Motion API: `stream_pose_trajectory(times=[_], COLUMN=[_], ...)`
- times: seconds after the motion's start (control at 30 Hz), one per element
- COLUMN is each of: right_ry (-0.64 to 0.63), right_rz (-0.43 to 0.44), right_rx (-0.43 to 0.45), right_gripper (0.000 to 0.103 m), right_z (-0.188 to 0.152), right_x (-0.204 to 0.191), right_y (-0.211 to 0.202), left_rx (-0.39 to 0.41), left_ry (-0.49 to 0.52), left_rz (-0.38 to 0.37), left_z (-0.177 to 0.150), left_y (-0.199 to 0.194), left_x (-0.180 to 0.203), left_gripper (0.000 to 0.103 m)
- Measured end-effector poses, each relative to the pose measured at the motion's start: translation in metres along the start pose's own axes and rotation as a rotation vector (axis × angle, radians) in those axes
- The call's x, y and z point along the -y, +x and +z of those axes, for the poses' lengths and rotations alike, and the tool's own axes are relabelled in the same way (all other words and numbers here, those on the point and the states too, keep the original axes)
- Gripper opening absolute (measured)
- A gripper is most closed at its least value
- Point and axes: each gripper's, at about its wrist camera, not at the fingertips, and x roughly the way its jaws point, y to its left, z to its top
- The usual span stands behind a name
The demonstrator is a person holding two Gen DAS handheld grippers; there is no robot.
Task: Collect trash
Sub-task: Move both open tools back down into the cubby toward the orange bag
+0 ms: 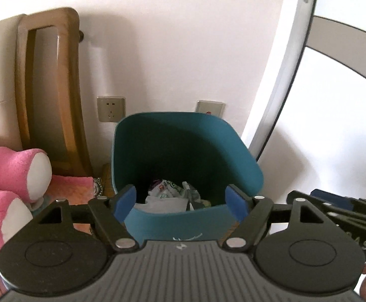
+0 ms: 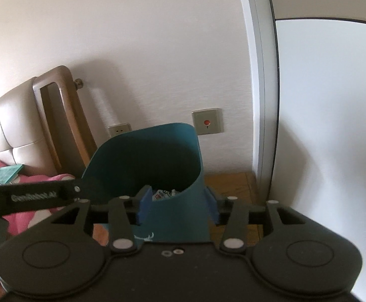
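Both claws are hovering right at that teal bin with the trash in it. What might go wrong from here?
1. The right gripper straddles the teal bin's near corner with open jaws; a nudge might tip or shove the bin.
2. The two grippers sit close together, so the left gripper could knock the right one.
3. The crumpled wrappers lie deep inside; reaching for them could scrape the rim.

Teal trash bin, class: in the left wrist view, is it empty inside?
No. The teal trash bin holds crumpled wrappers and paper at its bottom, seen between the open left gripper's blue fingers.
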Motion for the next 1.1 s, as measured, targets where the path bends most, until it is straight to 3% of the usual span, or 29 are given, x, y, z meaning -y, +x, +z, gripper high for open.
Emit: stream_pose_trajectory(times=[0.3,0.57,0.83,0.9,0.93,1.1], right_ry=[-0.032,-0.025,0.029,0.029,0.030,0.033], right_rz=[0.017,0.024,0.005,-0.012,-0.019,-0.046], right_rx=[0.006,-0.061,-0.213,-0.255,-0.275,-0.375], right_gripper=[0.056,0.058,0.058,0.058,0.058,0.058], right_z=[-0.040,-0.115,-0.216,-0.245,-0.259,-0.345], right_x=[0.003,0.016,0.046,0.051,0.054,0.062], right_y=[-0.030,-0.036,-0.004,0.010,0.018,0.059], left_rx=[0.069,0.057,-0.036,-0.071,-0.083,-0.157], left_ry=[0.026,-0.002,-0.052,-0.081,-0.094,-0.113], left_rz=[-0.001,0.046,0.084,0.071,0.069,0.135], left_z=[-0.039,-0.107,-0.204,-0.233,-0.245,-0.319], left_y=[-0.045,-0.060,-0.034,-0.019,-0.012,0.039], left_x=[-0.003,-0.016,-0.033,-0.040,-0.043,-0.061], left_gripper=[0.080,0.083,0.084,0.091,0.101,0.103])
